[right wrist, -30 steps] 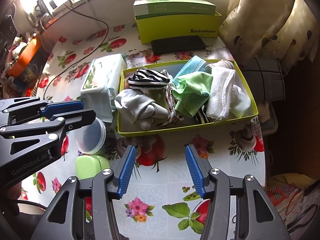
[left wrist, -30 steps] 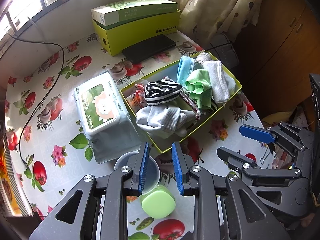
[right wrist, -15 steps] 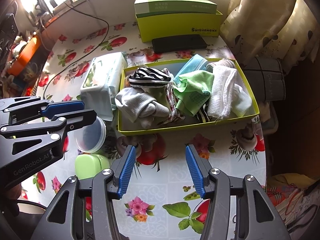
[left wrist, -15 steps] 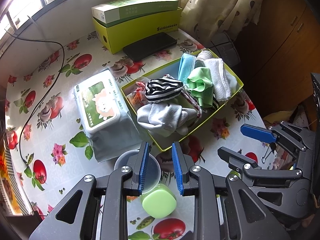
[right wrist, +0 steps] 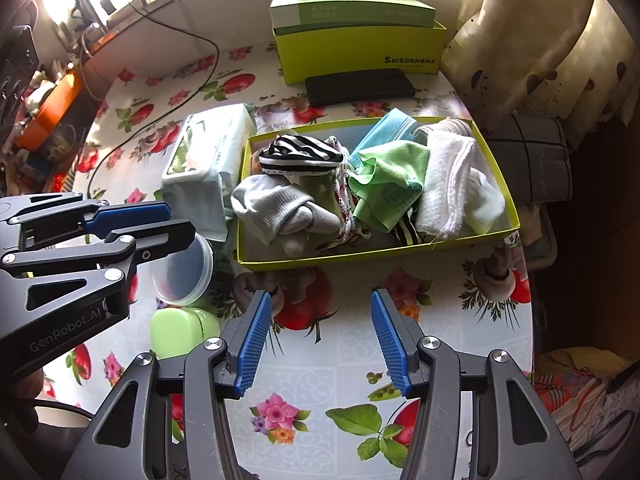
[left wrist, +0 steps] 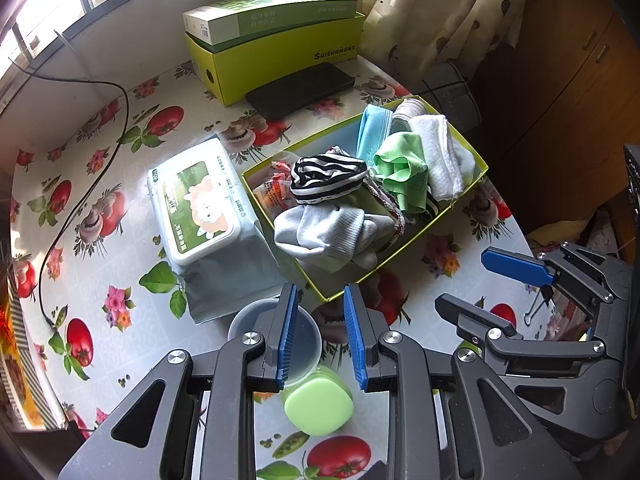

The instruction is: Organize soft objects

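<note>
Hovering over the table, your right gripper has its jaws spread wide, nothing between them; your left gripper is parted narrowly, also empty. The socks and cloths all sit in the tray at 12 o'clock. Bare tablecloth runs along its near rim. Only the left view shows the cup right under its fingertips.

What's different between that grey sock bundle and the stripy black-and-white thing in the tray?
The grey sock bundle is plain pale grey with fine ribbing; the striped cloth has bold black-and-white bands. The grey bundle looks bulkier and lies at the tray's near left corner, while the striped cloth sits behind it, towards the far wall. Both are soft, crumpled pieces lying loose in the yellow-green tray, and neither gripper touches them.
</note>
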